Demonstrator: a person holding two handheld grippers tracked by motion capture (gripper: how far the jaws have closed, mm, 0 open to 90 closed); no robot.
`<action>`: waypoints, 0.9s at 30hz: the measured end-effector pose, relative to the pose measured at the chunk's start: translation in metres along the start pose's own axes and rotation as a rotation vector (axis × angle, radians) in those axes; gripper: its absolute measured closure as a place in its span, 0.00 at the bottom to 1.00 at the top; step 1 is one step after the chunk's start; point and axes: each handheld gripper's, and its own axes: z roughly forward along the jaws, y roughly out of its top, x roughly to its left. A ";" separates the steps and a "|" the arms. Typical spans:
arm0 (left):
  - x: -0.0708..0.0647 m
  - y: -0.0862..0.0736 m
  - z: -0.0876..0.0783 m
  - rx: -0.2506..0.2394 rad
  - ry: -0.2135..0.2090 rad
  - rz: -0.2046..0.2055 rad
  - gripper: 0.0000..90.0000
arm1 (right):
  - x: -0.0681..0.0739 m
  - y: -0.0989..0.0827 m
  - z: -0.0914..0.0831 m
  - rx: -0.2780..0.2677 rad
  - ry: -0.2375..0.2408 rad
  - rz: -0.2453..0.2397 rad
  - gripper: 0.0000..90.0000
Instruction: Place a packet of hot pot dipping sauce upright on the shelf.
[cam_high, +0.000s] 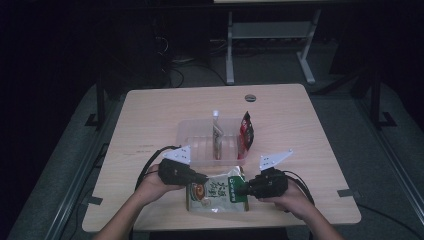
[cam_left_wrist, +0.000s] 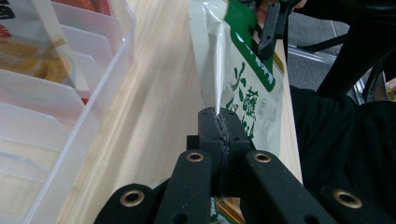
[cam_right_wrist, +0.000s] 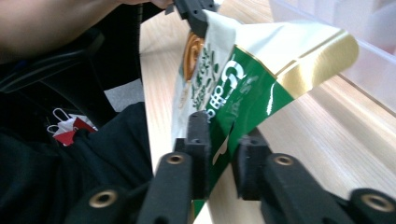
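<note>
Wooden table (cam_high: 150, 115) under everything, with a clear divided tray (cam_high: 182, 135) at its centre. Standing in the tray, a red packet (cam_high: 245, 132) toward three o'clock and a slim pale packet (cam_high: 217, 137) in the middle slot. Just beside the tray at six o'clock, near the table's front edge, a green-and-white snack packet (cam_high: 217, 192), stretched between the two tools and lifted at its ends. At the packet's nine o'clock edge, the left gripper (cam_high: 202, 177), clamped tight on the sealed seam, jaws meeting with the foil pinched between them in the left gripper view. At the three o'clock edge, the right gripper (cam_high: 242, 190), jaws narrowed around the green corner but with a gap still showing on one side in the right gripper view, so not yet pinching. Step in hand, by the look of it: getting a two-sided hold on the packet before lifting it toward the tray. Next move likely calls for finishing the right-hand pinch, then raising both ends together, turning the packet upright and aiming for a free slot toward twelve o'clock, without letting the slick foil slip.
</note>
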 end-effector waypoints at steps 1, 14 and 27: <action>0.001 0.000 -0.001 -0.001 0.000 0.001 1.00 | 0.001 0.001 0.000 0.002 0.001 -0.006 0.93; 0.001 0.000 -0.009 -0.054 0.004 0.010 1.00 | 0.014 0.008 -0.002 -0.045 0.039 -0.069 1.00; -0.003 -0.004 -0.029 -0.124 0.100 -0.024 0.68 | 0.027 0.025 -0.003 -0.118 0.096 -0.148 1.00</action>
